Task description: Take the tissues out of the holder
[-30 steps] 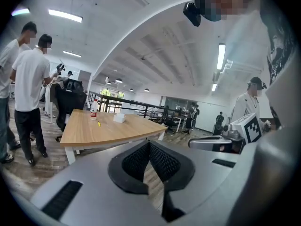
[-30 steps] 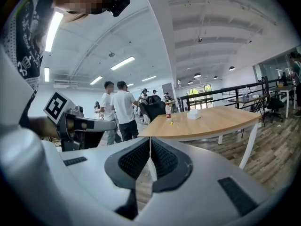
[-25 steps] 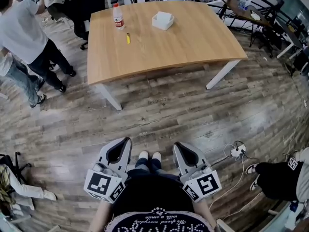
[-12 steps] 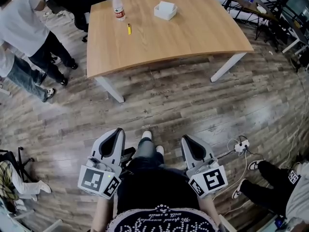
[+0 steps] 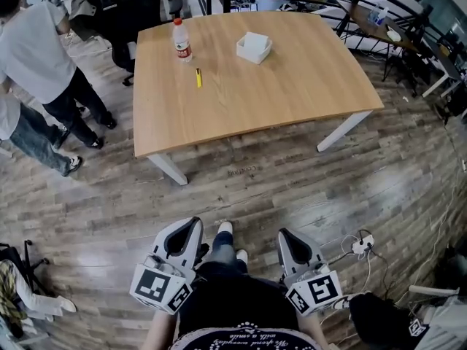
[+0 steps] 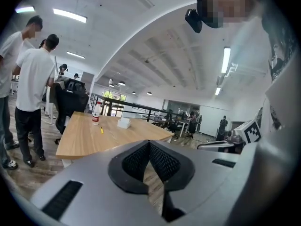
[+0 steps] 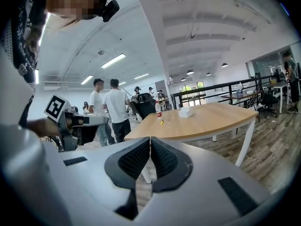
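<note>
Wooden desk is well away, so the tissue holder should be walked up to first; left gripper and right gripper jaws are closed, empty.

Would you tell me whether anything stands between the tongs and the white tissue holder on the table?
Nothing visible does: only plank floor and wooden tabletop separate the left tongs and right tongs from the white tissue holder. The clear plastic bottle and yellow pen sit left of it.
</note>
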